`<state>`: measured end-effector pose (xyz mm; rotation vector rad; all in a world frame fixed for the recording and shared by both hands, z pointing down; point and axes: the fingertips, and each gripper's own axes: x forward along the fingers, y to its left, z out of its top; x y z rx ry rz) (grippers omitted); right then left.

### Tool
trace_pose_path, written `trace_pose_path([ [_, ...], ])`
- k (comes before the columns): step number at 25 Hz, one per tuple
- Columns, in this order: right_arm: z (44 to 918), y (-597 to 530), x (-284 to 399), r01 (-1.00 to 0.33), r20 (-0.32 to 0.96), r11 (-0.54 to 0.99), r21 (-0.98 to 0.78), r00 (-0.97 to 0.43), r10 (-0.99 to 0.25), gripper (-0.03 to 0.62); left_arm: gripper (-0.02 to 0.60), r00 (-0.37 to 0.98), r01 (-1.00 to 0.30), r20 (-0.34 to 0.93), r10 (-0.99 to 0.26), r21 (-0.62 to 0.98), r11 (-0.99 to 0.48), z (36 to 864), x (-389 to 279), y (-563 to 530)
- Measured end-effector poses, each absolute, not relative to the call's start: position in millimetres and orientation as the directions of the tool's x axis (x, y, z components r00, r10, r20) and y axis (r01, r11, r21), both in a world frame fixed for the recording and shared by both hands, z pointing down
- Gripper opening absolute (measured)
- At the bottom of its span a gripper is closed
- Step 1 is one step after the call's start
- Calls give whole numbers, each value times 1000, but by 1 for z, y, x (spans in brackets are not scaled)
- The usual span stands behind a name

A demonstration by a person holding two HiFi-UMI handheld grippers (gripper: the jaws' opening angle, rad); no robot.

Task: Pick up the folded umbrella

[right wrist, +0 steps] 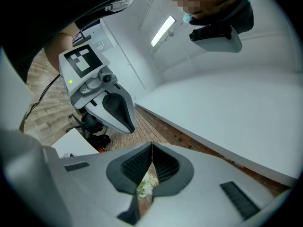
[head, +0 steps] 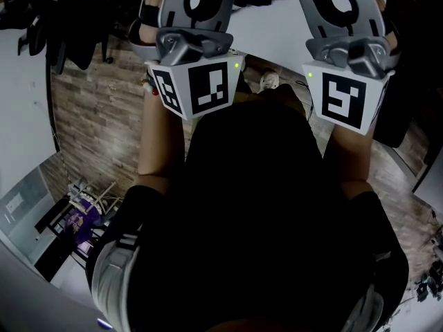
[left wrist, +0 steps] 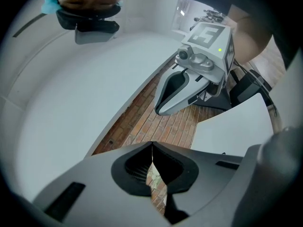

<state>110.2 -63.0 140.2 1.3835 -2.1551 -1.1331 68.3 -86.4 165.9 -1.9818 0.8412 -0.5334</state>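
Holding the left gripper (left wrist: 152, 148) and right gripper (right wrist: 152, 148) before the body, the person has both jaw pairs pressed together on nothing; the folded umbrella appears in no view (position unknown); locating, approaching and grasping all remain.

The head view is dim, with a dark torso (head: 277, 206) filling its middle. Both gripper views are brighter, fisheye-bent with black corners. A ceiling light strip (right wrist: 163, 30) glares in the right one.
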Motion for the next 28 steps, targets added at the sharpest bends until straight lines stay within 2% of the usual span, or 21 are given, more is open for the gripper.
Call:
trace_pose_path([
  [16, 139, -84, 87, -581, -111, 220, 783, -480, -870, 29, 14, 723, -308, 60, -689, -865, -397, 164, 62, -101],
  [28, 157, -108, 98, -583, -70, 232, 778, -448, -891, 29, 13, 744, -264, 151, -651, -828, -494, 191, 72, -129],
])
